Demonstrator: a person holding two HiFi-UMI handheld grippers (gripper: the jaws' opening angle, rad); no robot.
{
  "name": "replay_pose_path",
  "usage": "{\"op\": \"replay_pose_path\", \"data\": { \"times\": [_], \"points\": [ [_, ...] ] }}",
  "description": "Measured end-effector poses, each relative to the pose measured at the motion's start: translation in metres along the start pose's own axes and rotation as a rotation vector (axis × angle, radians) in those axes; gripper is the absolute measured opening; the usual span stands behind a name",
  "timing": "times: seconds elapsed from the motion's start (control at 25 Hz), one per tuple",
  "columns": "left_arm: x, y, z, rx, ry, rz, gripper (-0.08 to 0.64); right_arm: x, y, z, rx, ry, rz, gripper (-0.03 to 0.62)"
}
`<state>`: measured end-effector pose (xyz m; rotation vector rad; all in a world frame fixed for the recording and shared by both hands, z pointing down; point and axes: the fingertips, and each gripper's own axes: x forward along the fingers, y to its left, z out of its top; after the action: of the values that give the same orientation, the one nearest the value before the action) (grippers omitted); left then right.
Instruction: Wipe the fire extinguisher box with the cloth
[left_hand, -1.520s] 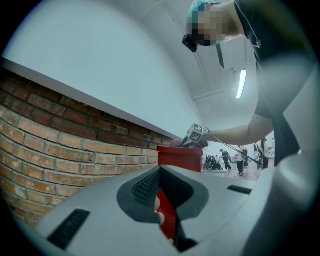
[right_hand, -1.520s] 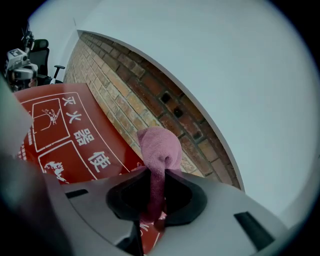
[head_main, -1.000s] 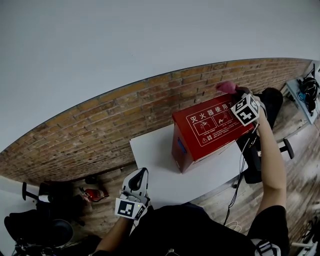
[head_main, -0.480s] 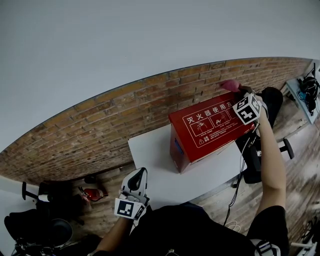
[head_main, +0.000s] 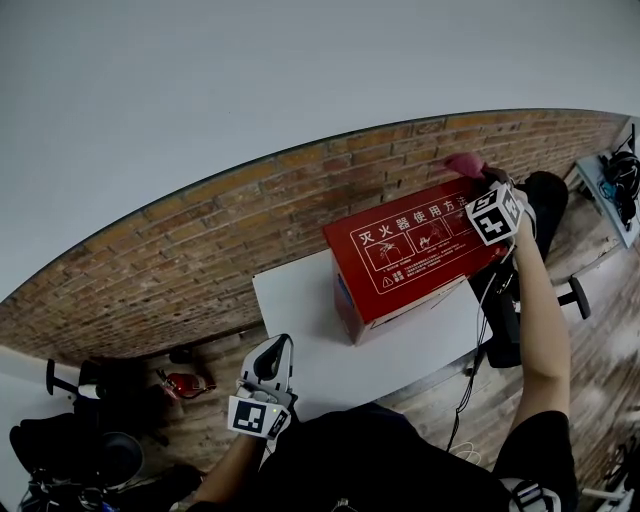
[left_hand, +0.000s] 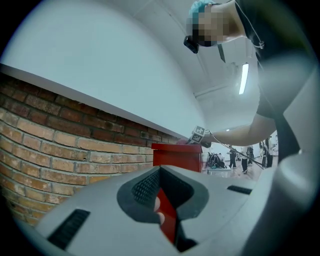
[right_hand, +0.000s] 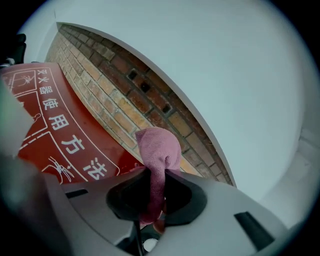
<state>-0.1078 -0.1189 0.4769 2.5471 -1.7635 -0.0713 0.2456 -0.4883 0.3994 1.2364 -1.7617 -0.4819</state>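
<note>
Fire extinguisher box (head_main: 415, 250): red, lying on the white worktop (head_main: 300, 300) just before the brick wall (head_main: 250, 210), its printed face turned up. Its long axis runs from the left to the far right of the scene, roughly parallel to the wall.

Cloth (head_main: 463, 163): pink, bunched, at the far right end of the box's upper face, close to the edge nearest the wall. Whether it presses on the surface or rides just over it cannot be told. In the right gripper view the cloth (right_hand: 159, 150) rises out of the jaws, with the printed face of the box (right_hand: 55, 125) spreading away to the left.

Right gripper (head_main: 480, 178): jaws clamped on the cloth's lower fold. It is the nearer tool, and almost the whole face lies to its left, so a wiping stroke would probably run leftward along the long axis.

Left gripper (head_main: 272, 355): at the near left edge of the worktop, well apart from the box. Its jaws are drawn together on nothing, and its own view shows the box (left_hand: 177, 159) far ahead.
</note>
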Motion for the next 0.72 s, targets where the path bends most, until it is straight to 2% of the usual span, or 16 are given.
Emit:
{"op": "replay_pose_path", "data": {
  "times": [0.16, 0.32, 0.52, 0.72],
  "points": [
    [0.006, -0.011, 0.001, 0.012, 0.007, 0.01, 0.048, -0.016, -0.018, -0.003, 0.053, -0.058, -0.046, 0.069],
    [0.016, -0.026, 0.01, 0.019, -0.014, 0.022, 0.048, -0.052, -0.035, 0.009, 0.162, -0.194, -0.072, 0.069],
    [0.025, -0.042, 0.029, 0.011, -0.05, 0.031, 0.048, -0.11, -0.026, 0.018, 0.386, -0.397, -0.009, 0.069],
    [0.024, -0.056, 0.053, 0.033, -0.085, 0.009, 0.048, -0.165, 0.001, 0.025, 0.521, -0.558, 0.058, 0.069]
  ]
}}
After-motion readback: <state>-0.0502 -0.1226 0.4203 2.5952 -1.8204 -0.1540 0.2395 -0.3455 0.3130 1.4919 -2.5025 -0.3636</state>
